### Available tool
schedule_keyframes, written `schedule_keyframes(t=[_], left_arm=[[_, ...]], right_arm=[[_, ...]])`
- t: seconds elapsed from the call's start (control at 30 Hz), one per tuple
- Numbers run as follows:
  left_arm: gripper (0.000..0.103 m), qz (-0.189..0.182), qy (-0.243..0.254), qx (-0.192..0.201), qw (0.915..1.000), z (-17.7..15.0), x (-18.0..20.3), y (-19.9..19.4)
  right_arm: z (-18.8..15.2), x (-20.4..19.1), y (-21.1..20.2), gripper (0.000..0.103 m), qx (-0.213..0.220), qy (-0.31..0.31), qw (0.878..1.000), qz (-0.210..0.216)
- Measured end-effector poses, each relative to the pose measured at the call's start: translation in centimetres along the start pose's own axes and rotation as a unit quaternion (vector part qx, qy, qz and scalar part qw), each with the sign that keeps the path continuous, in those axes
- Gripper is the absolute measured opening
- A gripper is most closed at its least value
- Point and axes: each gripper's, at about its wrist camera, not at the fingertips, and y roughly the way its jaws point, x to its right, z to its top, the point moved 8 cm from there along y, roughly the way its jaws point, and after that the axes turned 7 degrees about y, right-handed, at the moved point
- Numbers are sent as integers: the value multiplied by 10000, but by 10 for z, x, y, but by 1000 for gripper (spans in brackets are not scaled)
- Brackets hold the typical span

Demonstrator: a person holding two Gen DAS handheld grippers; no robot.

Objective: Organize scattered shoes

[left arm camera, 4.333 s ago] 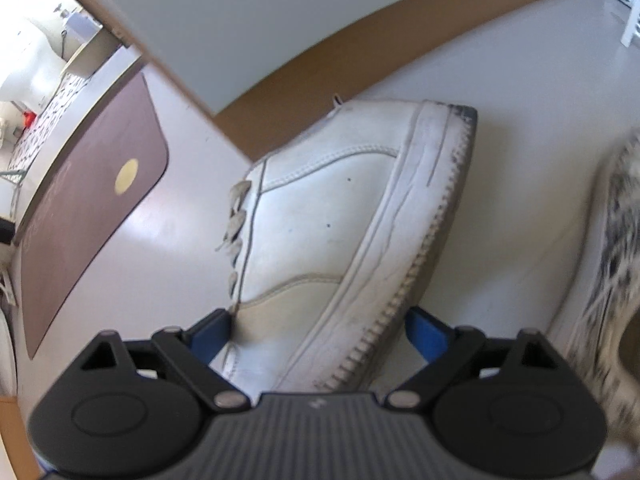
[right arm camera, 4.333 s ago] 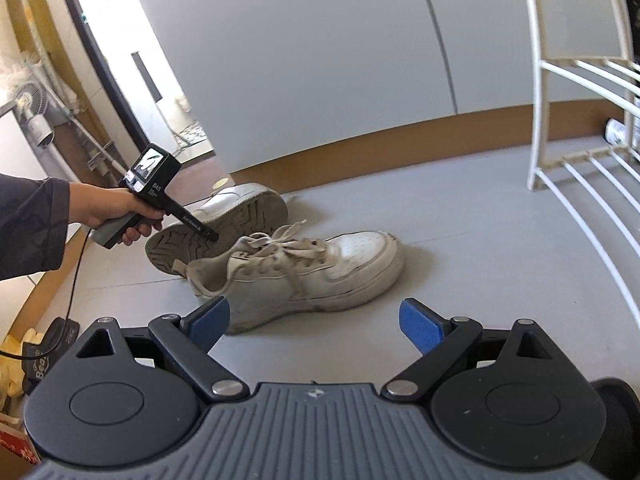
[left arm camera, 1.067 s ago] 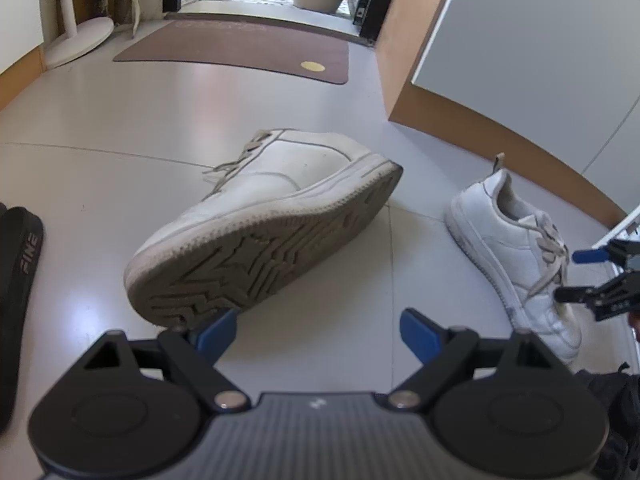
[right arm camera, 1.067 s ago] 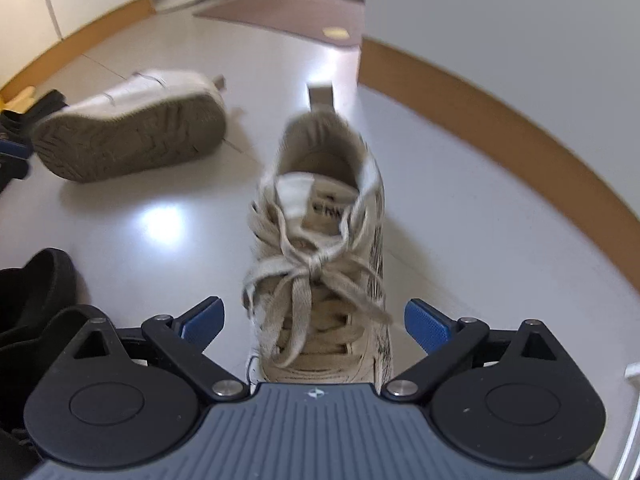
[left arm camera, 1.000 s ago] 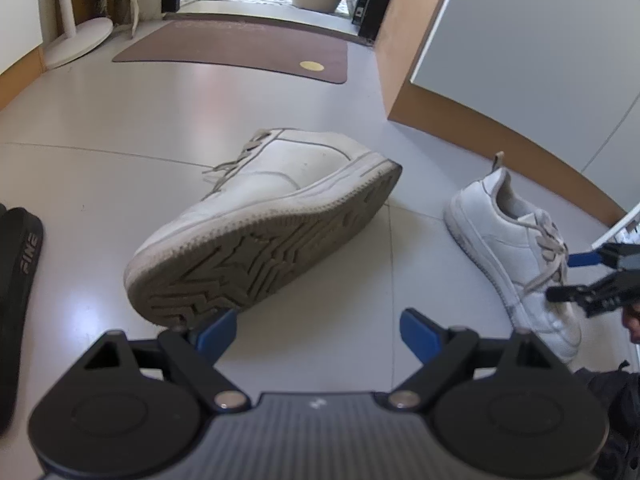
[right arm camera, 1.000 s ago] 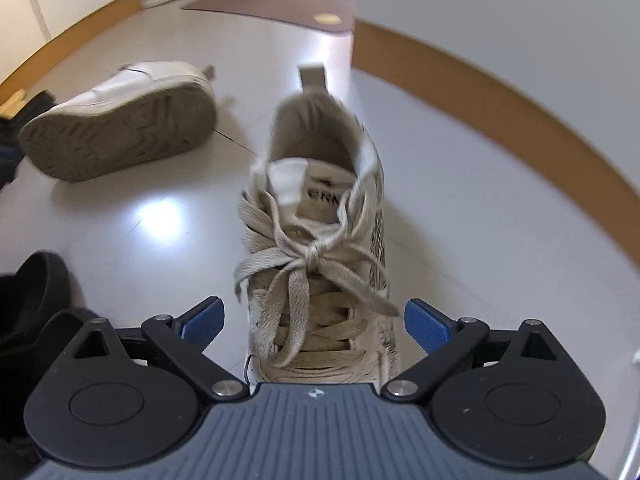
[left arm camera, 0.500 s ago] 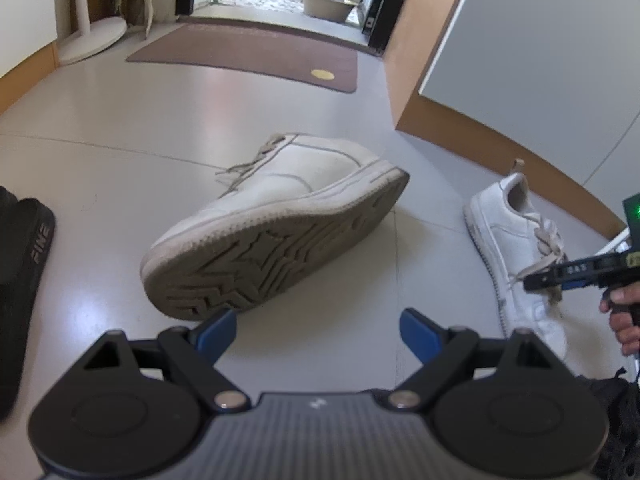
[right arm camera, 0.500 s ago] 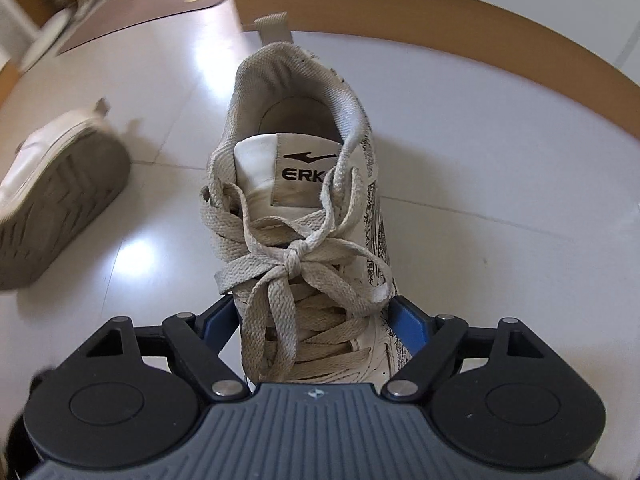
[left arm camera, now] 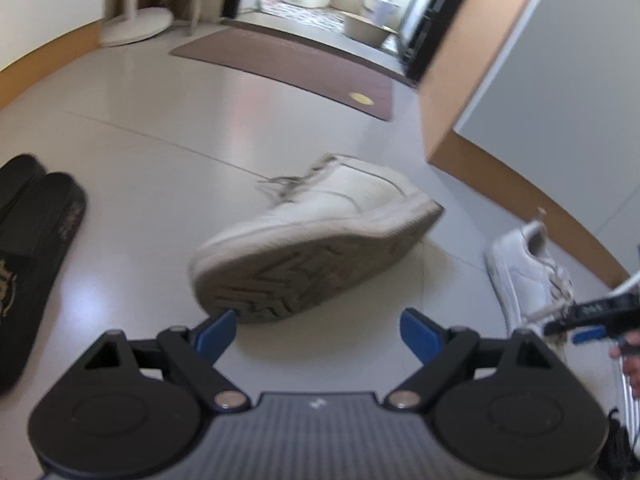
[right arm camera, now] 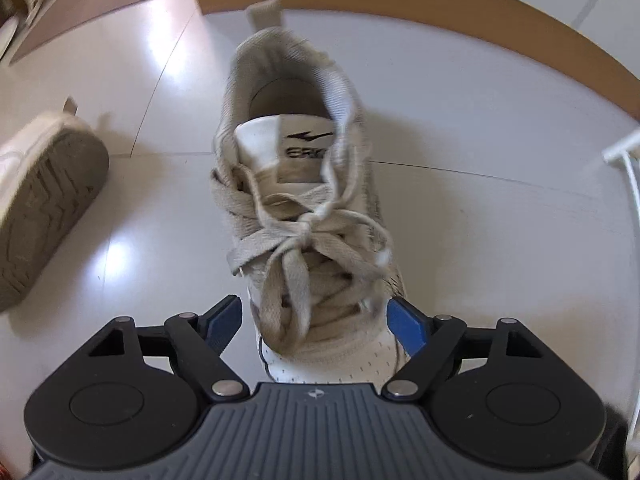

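Here, the right hand-held gripper (right arm camera: pixel 316 318) points steeply down over the toe of a beige laced sneaker with a white tongue (right arm camera: pixel 304 208), which stands upright on the pale glossy floor (right arm camera: pixel 480 128). Its blue pads flank the sneaker's forefoot; the right pad (right arm camera: pixel 404 324) sits against the shoe's side, while the left pad (right arm camera: pixel 224 316) shows a sliver of floor between it and the shoe, so the jaws straddle the shoe without a clear squeeze. To the left of that sneaker lies a white leather low-top sneaker tipped on its side (left arm camera: pixel 320 240), its grey tread facing the left hand-held gripper (left arm camera: pixel 316 330), whose jaws stand wide apart and hold nothing, just short of the tipped sole. Farther left of the laced sneaker lie two black slides (left arm camera: pixel 32 248). Beyond the tipped shoe lies a brown doormat (left arm camera: pixel 288 68). A white wire rack (right arm camera: pixel 628 184) stands right of the laced sneaker.
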Motion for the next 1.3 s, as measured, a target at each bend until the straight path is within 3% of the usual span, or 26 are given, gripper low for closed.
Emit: schedule_keyframes(t=[0.07,0.17,0.3,0.5,0.9,1.07,1.3], left_arm=[[91,135,-100,96,9998,4,-13,-2],[91,249,-171,192,9994,13,-27,-3],[91,357,-315,278,9985,30,-43,3],[92,300,-70,300,9991,54,-41,25],[92,254,253,127,9993,54,-32,49],[83,281,119,155,9994,49,-33,54],[83,88,-43,116,9999,46,-33,60]], right_arm=[[-4,-2,-16,84,156,166,9997,23],[-16,-18,-44,84,365,-91,9992,116],[-32,-35,-92,84,585,-70,9969,527],[-36,-46,-130,84,787,-389,9944,589],[-54,-74,-138,84,670,-504,9925,895],[-55,-86,-140,84,655,-452,9913,1048],[-62,-98,-138,84,658,-627,9904,1039]])
